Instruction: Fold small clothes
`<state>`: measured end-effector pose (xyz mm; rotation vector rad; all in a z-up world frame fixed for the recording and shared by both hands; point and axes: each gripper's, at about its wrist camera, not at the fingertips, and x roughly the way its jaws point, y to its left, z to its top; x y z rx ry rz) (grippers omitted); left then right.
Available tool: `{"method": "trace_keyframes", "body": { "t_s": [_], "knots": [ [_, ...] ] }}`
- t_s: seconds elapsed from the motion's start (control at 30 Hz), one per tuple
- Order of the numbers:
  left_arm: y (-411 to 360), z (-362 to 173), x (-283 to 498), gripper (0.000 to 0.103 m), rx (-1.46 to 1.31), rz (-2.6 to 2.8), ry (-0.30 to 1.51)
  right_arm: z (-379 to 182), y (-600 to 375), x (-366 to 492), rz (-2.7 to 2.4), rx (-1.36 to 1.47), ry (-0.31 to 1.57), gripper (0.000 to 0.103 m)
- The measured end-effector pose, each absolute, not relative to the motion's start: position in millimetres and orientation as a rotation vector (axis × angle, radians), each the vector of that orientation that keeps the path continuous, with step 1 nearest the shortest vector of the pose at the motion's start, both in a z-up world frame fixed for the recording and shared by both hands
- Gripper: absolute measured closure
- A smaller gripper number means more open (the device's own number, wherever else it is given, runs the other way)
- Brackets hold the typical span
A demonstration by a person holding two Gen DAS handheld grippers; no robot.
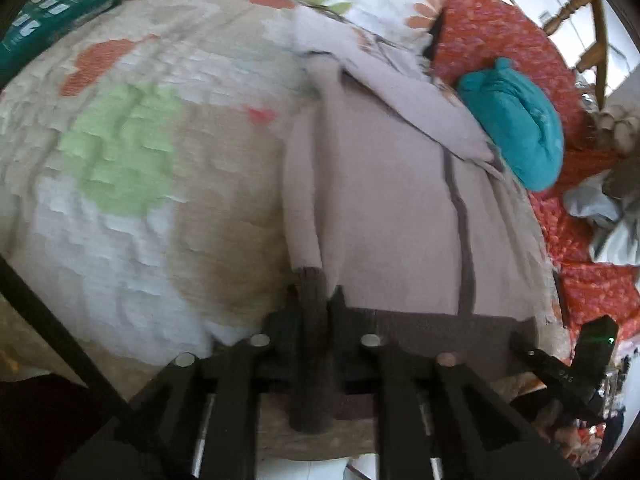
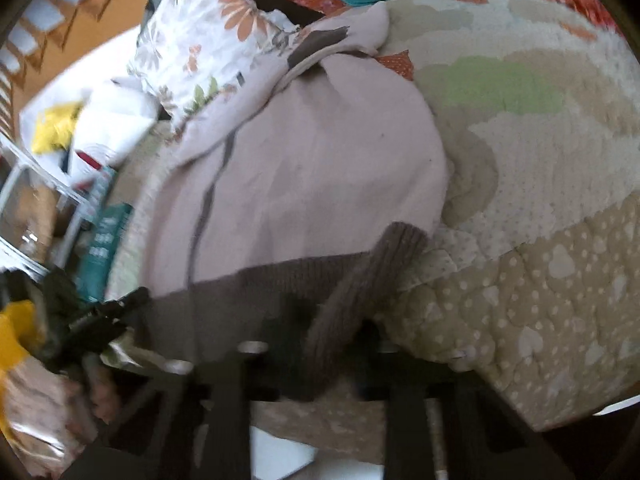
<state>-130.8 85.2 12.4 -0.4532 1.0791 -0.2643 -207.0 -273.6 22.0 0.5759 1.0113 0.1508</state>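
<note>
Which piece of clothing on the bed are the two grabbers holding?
The pale pink jacket, pinched by its brown cuffs; the balled-up teal garment lies untouched beyond it.

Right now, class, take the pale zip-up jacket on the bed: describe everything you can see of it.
The jacket looks like soft pale mauve-grey knit with a dark zip line down the front, a dark brown ribbed hem and ribbed cuffs. It lies front up on the patterned quilt, its hood end near a teal cloth. The left gripper is shut on one cuff; the right gripper is shut on the other cuff, both at the hem.
</note>
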Motion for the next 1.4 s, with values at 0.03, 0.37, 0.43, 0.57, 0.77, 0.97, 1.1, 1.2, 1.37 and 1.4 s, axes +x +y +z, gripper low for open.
{"method": "trace_keyframes", "body": {
  "t_s": [0.03, 0.37, 0.43, 0.57, 0.77, 0.97, 1.1, 1.2, 1.37, 1.4],
  "knots": [
    [92.5, 15.0, -131.4, 0.091, -0.491, -0.256, 1.068, 22.6, -278.2, -207.7, 0.146, 0.6, 1.008, 0.094],
    [136.6, 42.6, -201.4, 0.095, -0.539, -0.235, 0.974, 47.9, -276.9, -277.4, 0.268, 0.65, 1.032, 0.096],
    [140.9, 34.3, -209.4, 0.095, -0.543, -0.223, 1.002, 40.4, -268.5, -282.3, 0.284, 0.644, 1.071, 0.096],
    [154.4, 25.9, -216.1, 0.095, -0.576, -0.196, 1.012, 37.1, -264.2, -278.0, 0.281, 0.631, 1.089, 0.096],
    [159.9, 13.0, -190.0, 0.049, -0.582, -0.158, 1.033, 38.5, -255.2, -271.0, 0.261, 0.577, 1.094, 0.095],
    [127.8, -10.8, -156.1, 0.042, -0.456, -0.149, 1.106, 34.8, -255.8, -271.0, 0.261, 0.577, 1.097, 0.095],
    [107.8, -10.5, -151.0, 0.037, -0.34, -0.106, 1.103, 32.6, -255.2, -268.9, 0.267, 0.572, 1.096, 0.095],
    [106.8, -5.2, -151.7, 0.08, -0.296, -0.078, 1.087, 30.4, -255.0, -265.9, 0.269, 0.574, 1.1, 0.095],
    [124.6, 10.6, -163.8, 0.096, -0.357, -0.093, 1.063, 33.6, -251.6, -259.5, 0.276, 0.563, 1.094, 0.095],
    [129.1, 16.6, -170.8, 0.096, -0.374, -0.098, 1.053, 35.1, -251.2, -259.9, 0.283, 0.563, 1.091, 0.095]
  ]
}}
